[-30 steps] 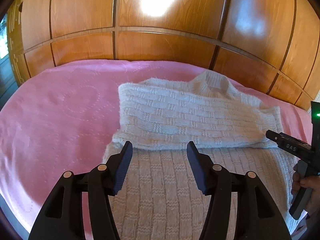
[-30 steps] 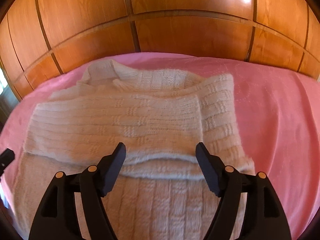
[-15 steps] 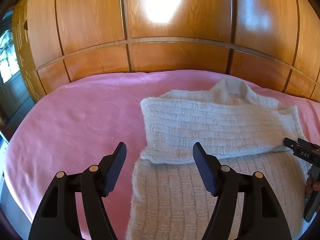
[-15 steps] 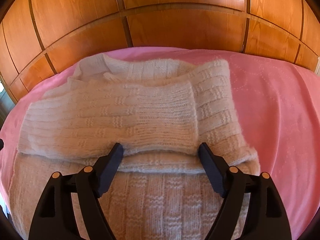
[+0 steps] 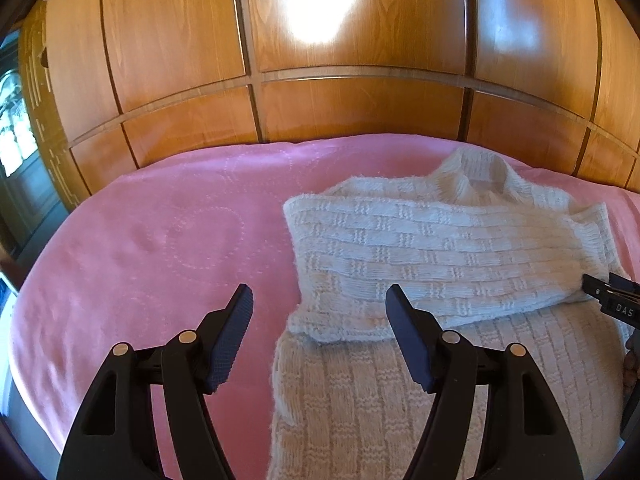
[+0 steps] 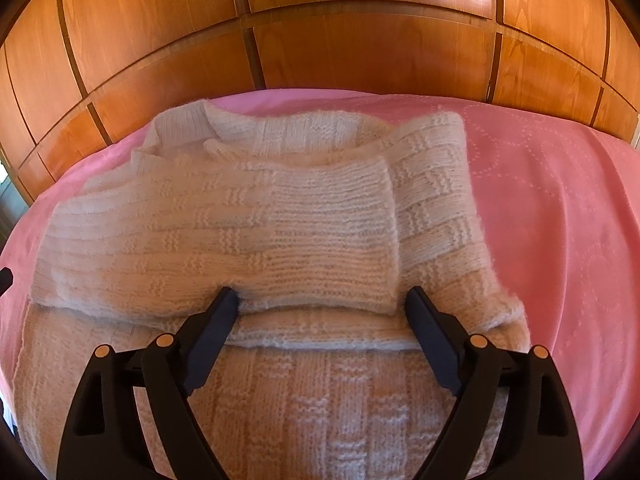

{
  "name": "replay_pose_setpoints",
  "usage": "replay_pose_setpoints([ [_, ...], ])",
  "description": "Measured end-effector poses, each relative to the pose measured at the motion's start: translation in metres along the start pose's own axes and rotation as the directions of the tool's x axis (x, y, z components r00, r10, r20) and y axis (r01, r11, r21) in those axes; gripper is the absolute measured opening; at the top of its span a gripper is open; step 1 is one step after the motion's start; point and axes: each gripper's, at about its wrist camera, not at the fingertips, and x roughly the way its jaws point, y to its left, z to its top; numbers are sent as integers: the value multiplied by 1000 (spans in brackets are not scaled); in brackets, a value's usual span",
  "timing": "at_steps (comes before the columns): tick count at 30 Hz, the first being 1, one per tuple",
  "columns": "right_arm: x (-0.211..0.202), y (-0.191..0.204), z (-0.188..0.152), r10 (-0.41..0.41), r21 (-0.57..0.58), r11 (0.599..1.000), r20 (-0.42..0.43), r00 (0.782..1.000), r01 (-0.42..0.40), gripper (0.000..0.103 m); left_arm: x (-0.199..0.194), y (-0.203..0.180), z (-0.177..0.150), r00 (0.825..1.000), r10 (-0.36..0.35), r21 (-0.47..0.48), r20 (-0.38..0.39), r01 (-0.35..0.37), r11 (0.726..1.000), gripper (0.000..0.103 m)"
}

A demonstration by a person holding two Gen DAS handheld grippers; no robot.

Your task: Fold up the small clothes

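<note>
A cream knitted sweater (image 5: pixel 440 256) lies flat on the pink bedspread (image 5: pixel 160 240), collar toward the wooden wall and both sleeves folded across the chest. My left gripper (image 5: pixel 319 300) hangs open above the sweater's left edge, where the folded sleeve turns back. Nothing is between its fingers. In the right wrist view the sweater (image 6: pixel 240 232) fills the middle. My right gripper (image 6: pixel 321 300) hovers over the lower edge of the top sleeve. Its jaws are opening, and the pads press on nothing. The right gripper (image 5: pixel 612 300) also shows at the left wrist view's right edge.
Glossy wooden wardrobe panels (image 5: pixel 320 100) stand right behind the bed. Bare pink bedspread (image 6: pixel 560 220) stretches to the right of the sweater and also to its left. A person's hand (image 5: pixel 631 360) holds the right gripper's handle.
Both grippers' jaws have widened. The left wrist view has swung left, so the sweater now sits further right in it. The right gripper has edged closer over the folded sleeve.
</note>
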Motion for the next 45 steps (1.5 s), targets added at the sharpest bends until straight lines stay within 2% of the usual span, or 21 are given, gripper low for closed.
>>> replay_pose_setpoints([
  [4,1,1,0,-5,-6,1000,-4,1000,5,87,21,3,4,999,9,-22,-37,-9,1000,68],
  [8,3,3,0,-17,-16,1000,-9,1000,17,88,67,5,-3,984,68,-25,-162,-73,997,68],
  [10,3,5,-1,-26,-24,999,-14,1000,26,89,83,8,-9,978,62,-48,-197,-72,996,71],
  [11,4,7,-1,-33,-31,999,-16,999,32,90,84,9,-9,978,71,-52,-195,-83,995,78],
  [15,5,10,-3,-54,-48,997,-15,998,53,90,89,19,-11,977,60,-99,-206,-82,992,87],
  [25,4,10,-5,-60,-52,997,-7,998,60,91,87,24,-13,978,39,-133,-205,-67,989,89],
  [45,2,14,-6,-70,-54,996,-1,998,69,92,84,26,-11,978,40,-133,-202,-67,989,89],
])
